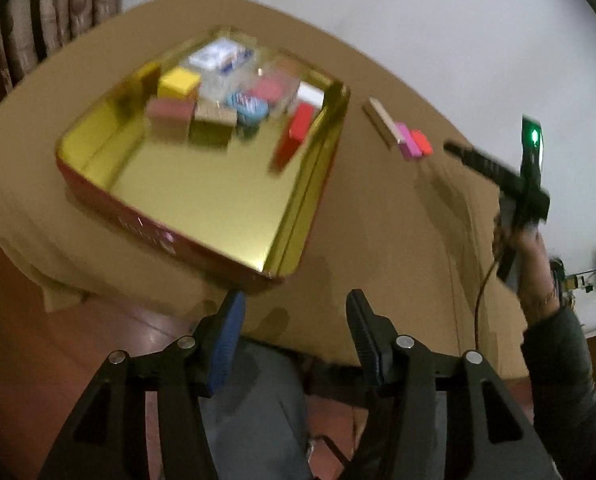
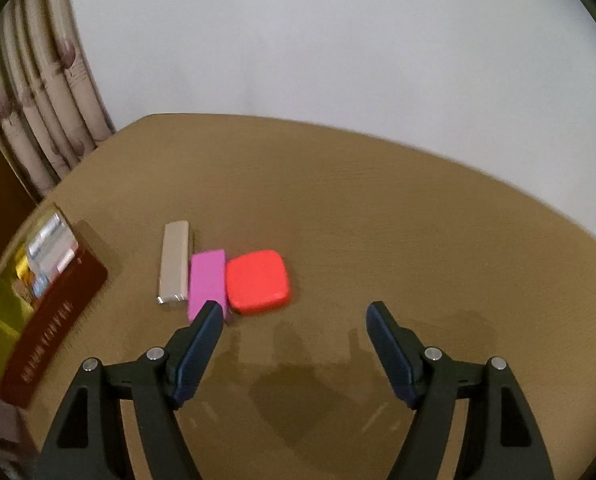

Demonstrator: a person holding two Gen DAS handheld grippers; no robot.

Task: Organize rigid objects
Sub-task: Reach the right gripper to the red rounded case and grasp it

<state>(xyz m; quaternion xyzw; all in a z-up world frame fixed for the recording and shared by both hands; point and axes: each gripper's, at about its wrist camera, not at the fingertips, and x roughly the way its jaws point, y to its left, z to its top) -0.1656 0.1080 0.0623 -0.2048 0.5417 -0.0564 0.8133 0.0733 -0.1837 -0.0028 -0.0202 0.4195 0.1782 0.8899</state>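
The right gripper (image 2: 294,312) hangs over the tan table (image 2: 378,220) with its jaws wide apart and nothing between them. Three loose pieces lie in a touching row just ahead of its left finger: a beige bar (image 2: 174,262), a pink block (image 2: 206,284) and a rounded red-orange piece (image 2: 257,282). The tip of that finger covers the pink block's near corner; whether it touches the block cannot be told.

The left gripper (image 1: 294,304) stands partly spread and empty, just short of the near edge of the gold-lined tin (image 1: 202,196), which lies ahead and to its left. The same three pieces sit beyond the tin's right wall, well ahead and to the right of these jaws.

Inside the tin, boxes crowd the far end: yellow (image 1: 178,82), dull pink (image 1: 169,114), tan (image 1: 216,116), white-and-blue (image 1: 218,54) and a red one (image 1: 300,126) against the right wall. Motion blur leaves the rest uncountable. In the right wrist view the tin is cut off at the left edge.
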